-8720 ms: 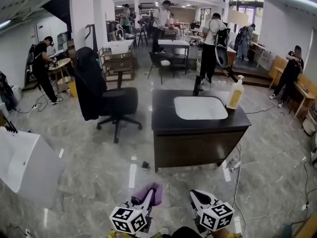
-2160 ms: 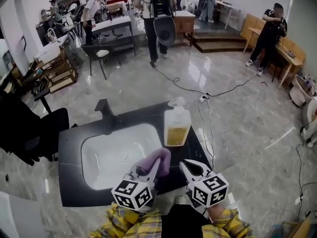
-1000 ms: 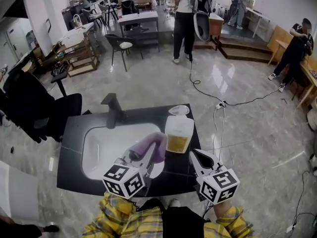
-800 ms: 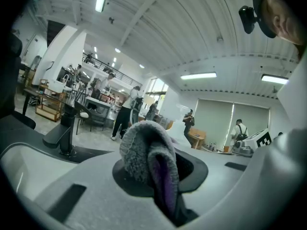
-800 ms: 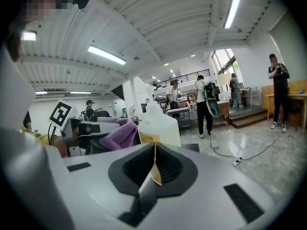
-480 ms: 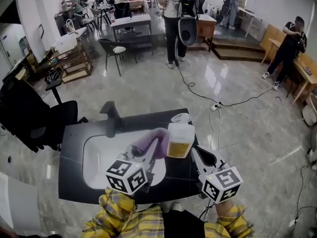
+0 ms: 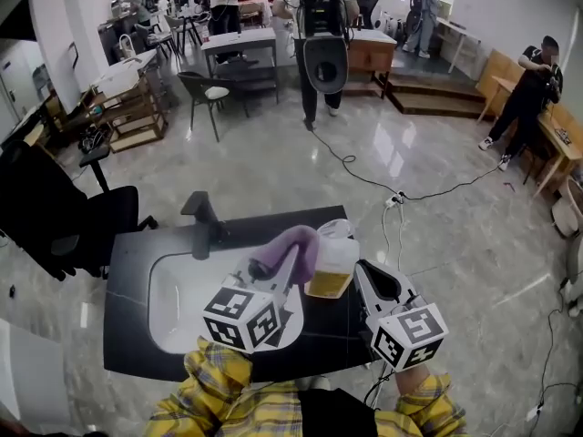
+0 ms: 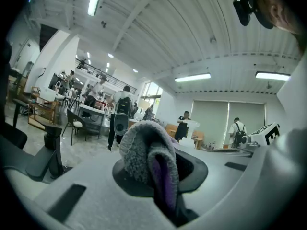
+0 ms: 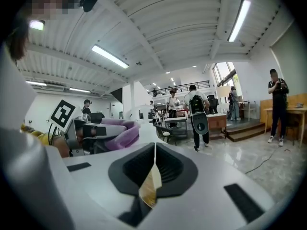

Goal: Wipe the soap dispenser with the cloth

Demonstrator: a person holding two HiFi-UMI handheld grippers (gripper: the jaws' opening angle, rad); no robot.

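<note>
The soap dispenser (image 7: 332,264), a clear bottle of yellow liquid with a white pump, stands on the black countertop (image 7: 135,264) to the right of the basin. My left gripper (image 7: 293,259) is shut on a purple cloth (image 7: 290,243) and holds it at the bottle's upper left side; I cannot tell whether they touch. In the left gripper view the cloth (image 8: 146,159) bulges out from between the jaws. My right gripper (image 7: 364,272) is shut and holds nothing, just right of the bottle. In the right gripper view a yellowish sliver shows through the shut jaws.
A white basin (image 7: 173,294) with a black faucet (image 7: 201,217) fills the counter's left half. A black office chair (image 7: 77,226) stands to the left. A cable (image 7: 401,194) runs across the marble floor behind. Several people (image 7: 323,44) and desks are farther back.
I came up to the counter from across the room. Over the last second both grippers rose and moved forward, and the cloth went from the bottle's lower left up to its shoulder.
</note>
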